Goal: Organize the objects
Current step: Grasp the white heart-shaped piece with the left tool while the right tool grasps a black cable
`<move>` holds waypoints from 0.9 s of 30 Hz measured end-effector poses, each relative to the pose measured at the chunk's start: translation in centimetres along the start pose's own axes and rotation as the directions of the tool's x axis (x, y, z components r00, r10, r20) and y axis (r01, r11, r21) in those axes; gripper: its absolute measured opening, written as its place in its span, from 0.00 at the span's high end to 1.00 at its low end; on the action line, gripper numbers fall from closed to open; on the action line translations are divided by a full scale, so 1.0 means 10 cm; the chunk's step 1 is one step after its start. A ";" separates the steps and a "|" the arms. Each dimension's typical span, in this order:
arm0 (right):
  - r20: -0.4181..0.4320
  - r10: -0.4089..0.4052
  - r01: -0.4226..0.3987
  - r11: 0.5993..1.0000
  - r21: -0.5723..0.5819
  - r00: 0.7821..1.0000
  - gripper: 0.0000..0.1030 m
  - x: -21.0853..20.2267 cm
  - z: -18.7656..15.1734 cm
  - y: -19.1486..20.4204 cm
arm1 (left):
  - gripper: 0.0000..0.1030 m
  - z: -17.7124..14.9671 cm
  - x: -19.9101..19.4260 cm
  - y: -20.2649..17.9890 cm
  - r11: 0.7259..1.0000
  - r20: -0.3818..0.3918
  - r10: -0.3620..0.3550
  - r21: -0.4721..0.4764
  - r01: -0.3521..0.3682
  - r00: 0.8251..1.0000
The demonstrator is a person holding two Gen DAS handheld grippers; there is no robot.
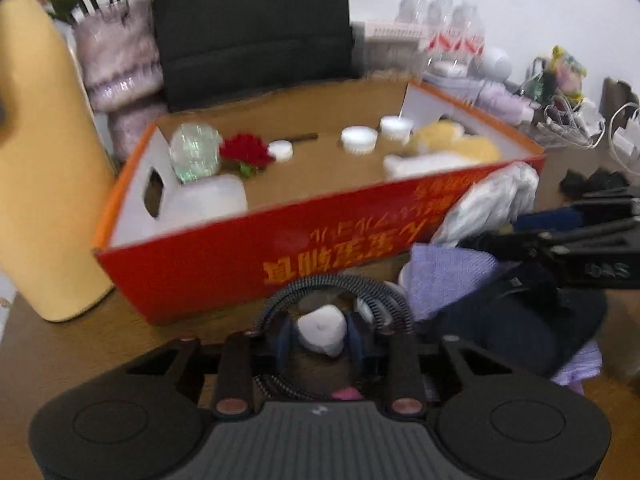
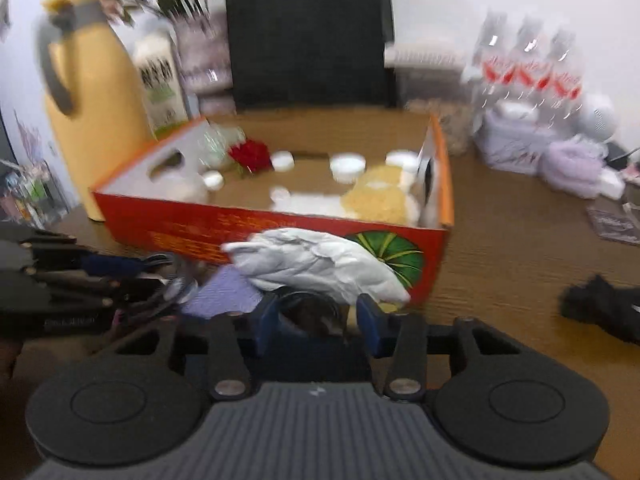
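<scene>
**Both grippers down at the pile in front of the red box**

Nearest in the left wrist view, the left gripper (image 1: pixel 320 334) has its blue fingers drawn close on either side of a small white wad (image 1: pixel 322 330) – they look pressed on it, though blur hides the contact. A coiled cable (image 1: pixel 340 288) arches just beyond the tips. To the right lie a dark blue cloth (image 1: pixel 516 332) and a lilac cloth (image 1: pixel 444 280), with the other tool reaching in from the right edge.

In the right wrist view, the right gripper (image 2: pixel 318 314) holds its fingers part-spread, a dark round object between them; I cannot tell whether they grip it. A crumpled white bag (image 2: pixel 320 266) lies just past the tips, against the red box (image 2: pixel 180 224).

Mid-frame, the box sits open on the wooden table (image 2: pixel 500 248) – inside are white lids (image 2: pixel 347 164), a red flower (image 2: pixel 250 154) and a yellow plush toy (image 2: pixel 378 196).

Farther back: a yellow jug (image 2: pixel 96 120) upper left, a black chair (image 2: pixel 308 36) at top centre, water bottles (image 2: pixel 528 64) upper right
</scene>
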State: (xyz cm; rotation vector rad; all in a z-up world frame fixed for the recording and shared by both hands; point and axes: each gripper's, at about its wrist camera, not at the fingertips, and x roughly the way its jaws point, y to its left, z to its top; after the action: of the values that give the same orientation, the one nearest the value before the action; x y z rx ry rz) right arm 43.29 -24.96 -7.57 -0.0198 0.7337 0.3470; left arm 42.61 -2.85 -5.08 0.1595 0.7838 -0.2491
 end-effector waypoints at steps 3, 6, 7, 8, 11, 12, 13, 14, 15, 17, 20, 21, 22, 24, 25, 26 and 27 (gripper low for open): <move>0.016 -0.001 0.001 1.000 -0.024 1.000 0.62 0.12 0.03 0.00 | 0.76 -0.06 -0.01 0.00 1.000 0.015 -0.016 0.006 0.016 1.000; 0.024 0.006 -0.004 0.998 -0.062 1.000 0.92 0.10 -0.02 0.01 | 0.76 -0.08 -0.01 -0.05 1.000 0.035 -0.003 0.022 0.002 0.999; 0.006 0.017 -0.016 0.997 -0.072 1.000 0.92 0.09 -0.03 0.02 | 0.76 -0.08 -0.04 -0.06 1.000 0.035 0.000 0.027 -0.001 0.999; 0.002 0.018 -0.018 0.995 -0.098 1.000 0.92 0.06 -0.05 0.04 | 0.76 -0.09 -0.08 -0.07 0.999 0.040 -0.004 0.032 0.003 0.999; 0.014 0.012 -0.010 0.991 -0.130 1.000 0.91 0.03 -0.08 0.07 | 0.76 -0.09 -0.26 -0.11 0.999 0.081 -0.014 0.031 0.012 0.997; 0.017 0.017 -0.015 0.992 -0.128 1.000 0.90 0.04 -0.07 0.06 | 0.76 -0.10 -0.31 -0.12 0.999 0.093 -0.016 0.031 0.013 0.996; 0.026 0.030 -0.026 0.990 -0.137 0.999 0.90 0.07 -0.06 0.06 | 0.76 -0.10 -0.36 -0.13 1.000 0.104 -0.016 0.028 0.014 0.994; 0.035 0.045 -0.039 0.987 -0.158 0.998 0.90 0.10 -0.06 0.06 | 0.76 -0.12 -0.42 -0.15 1.000 0.115 -0.012 0.022 0.010 0.993; 0.033 0.046 -0.041 0.987 -0.154 0.998 0.90 0.13 -0.03 0.05 | 0.76 -0.13 -0.47 -0.17 1.000 0.123 -0.006 0.014 0.004 0.992; 0.011 0.045 -0.043 0.992 -0.119 0.999 0.90 0.14 0.01 0.02 | 0.76 -0.18 -0.59 -0.21 1.000 0.134 0.008 -0.005 -0.007 0.991; -0.023 0.034 -0.038 0.983 -0.181 0.999 0.89 0.09 -0.02 0.03 | 0.76 -0.32 -0.84 -0.24 0.999 0.156 -0.010 -0.047 0.017 0.988; -0.043 0.044 -0.051 0.983 -0.175 0.998 0.89 0.05 -0.03 0.01 | 0.76 -0.38 -0.94 -0.25 0.998 0.164 -0.015 -0.061 0.026 0.986; -0.053 0.058 -0.066 0.985 -0.159 0.997 0.89 0.01 -0.05 -0.02 | 0.76 -0.44 -1.02 -0.28 0.997 0.171 -0.016 -0.071 0.029 0.985; -0.034 0.063 -0.066 0.990 -0.124 0.997 0.91 -0.10 -0.16 -0.05 | 0.76 -0.56 -1.18 -0.33 0.996 0.185 -0.018 -0.081 0.034 0.983; -0.016 0.050 -0.052 0.992 -0.111 0.999 0.91 -0.15 -0.22 -0.03 | 0.76 -0.59 -1.24 -0.34 0.995 0.190 -0.021 -0.087 0.039 0.981; -0.001 0.036 -0.036 0.993 -0.112 0.999 0.92 -0.21 -0.29 0.00 | 0.76 -0.63 -1.31 -0.35 0.994 0.192 -0.021 -0.100 0.041 0.981; 0.013 0.022 -0.020 0.995 -0.102 1.000 0.92 -0.27 -0.34 0.01 | 0.76 -0.66 -1.38 -0.36 0.993 0.193 -0.020 -0.110 0.042 0.981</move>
State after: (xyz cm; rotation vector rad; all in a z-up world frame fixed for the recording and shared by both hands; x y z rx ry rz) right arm 39.20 -26.20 -8.26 -0.1058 0.7017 0.4040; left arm 27.75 -2.52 -0.03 0.0148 0.6073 -0.2442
